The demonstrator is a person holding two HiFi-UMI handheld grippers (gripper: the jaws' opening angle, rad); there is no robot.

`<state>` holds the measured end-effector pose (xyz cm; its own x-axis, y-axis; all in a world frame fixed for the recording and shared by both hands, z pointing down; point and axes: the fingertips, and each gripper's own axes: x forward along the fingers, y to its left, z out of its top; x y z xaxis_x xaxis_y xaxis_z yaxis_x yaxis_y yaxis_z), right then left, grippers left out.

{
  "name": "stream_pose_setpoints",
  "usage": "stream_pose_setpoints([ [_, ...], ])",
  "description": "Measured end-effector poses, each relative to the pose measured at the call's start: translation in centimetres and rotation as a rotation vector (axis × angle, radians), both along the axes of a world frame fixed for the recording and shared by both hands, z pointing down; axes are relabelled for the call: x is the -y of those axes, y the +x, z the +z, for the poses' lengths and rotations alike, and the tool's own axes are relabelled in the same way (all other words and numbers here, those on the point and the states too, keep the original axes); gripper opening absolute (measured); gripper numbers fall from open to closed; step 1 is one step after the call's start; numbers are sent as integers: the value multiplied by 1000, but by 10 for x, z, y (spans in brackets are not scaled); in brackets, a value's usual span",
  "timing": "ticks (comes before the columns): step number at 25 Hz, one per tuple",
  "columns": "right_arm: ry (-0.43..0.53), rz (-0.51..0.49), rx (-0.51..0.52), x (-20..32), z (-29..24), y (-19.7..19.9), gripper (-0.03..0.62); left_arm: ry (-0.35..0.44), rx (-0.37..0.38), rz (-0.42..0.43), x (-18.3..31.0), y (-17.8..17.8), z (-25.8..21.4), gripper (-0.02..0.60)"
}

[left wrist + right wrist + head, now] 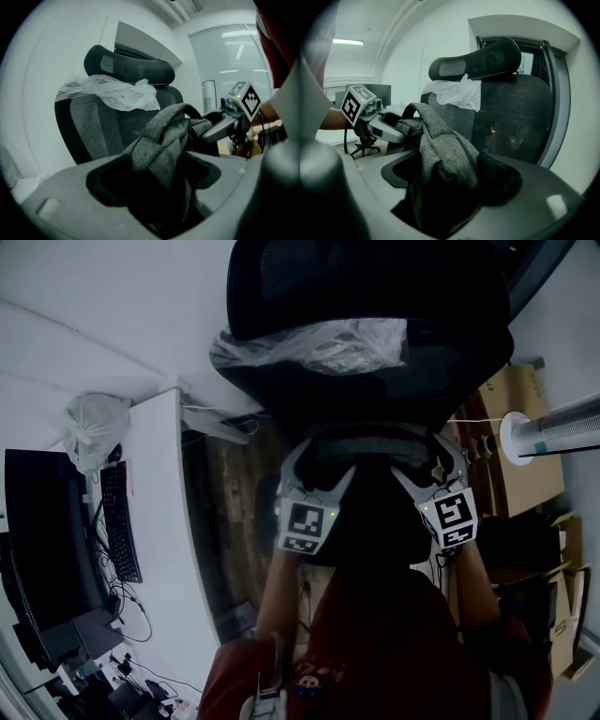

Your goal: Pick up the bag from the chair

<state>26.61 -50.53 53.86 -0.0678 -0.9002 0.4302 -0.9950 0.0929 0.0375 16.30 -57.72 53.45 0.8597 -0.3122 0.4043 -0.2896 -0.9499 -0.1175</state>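
Note:
A black mesh office chair [375,296] stands ahead of me, with clear plastic wrap [319,345] draped over its backrest. In front of the chair I hold a dark bag [375,517] by its grey fabric strap [370,440], one gripper on each side. My left gripper [323,460] is shut on the bag's strap; grey fabric [161,145] fills its jaws in the left gripper view. My right gripper [422,460] is shut on the strap's other end, where bunched grey fabric [445,154] sits between its jaws. Each gripper shows in the other's view: right gripper [220,125], left gripper [382,124].
A white desk [164,521] runs along the left with a keyboard [120,521], a monitor [42,531] and a white plastic bag [94,427]. Cardboard boxes [530,442] and a white tower fan [558,425] stand at the right. Wooden floor [225,521] lies beside the chair.

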Motion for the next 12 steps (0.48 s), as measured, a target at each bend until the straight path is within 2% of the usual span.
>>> stream_pose_setpoints([
  [5, -8, 25, -25, 4, 6, 8, 367, 9, -8, -14, 4, 7, 3, 295],
  [12, -21, 41, -19, 8, 10, 8, 247, -19, -4, -58, 5, 12, 7, 224],
])
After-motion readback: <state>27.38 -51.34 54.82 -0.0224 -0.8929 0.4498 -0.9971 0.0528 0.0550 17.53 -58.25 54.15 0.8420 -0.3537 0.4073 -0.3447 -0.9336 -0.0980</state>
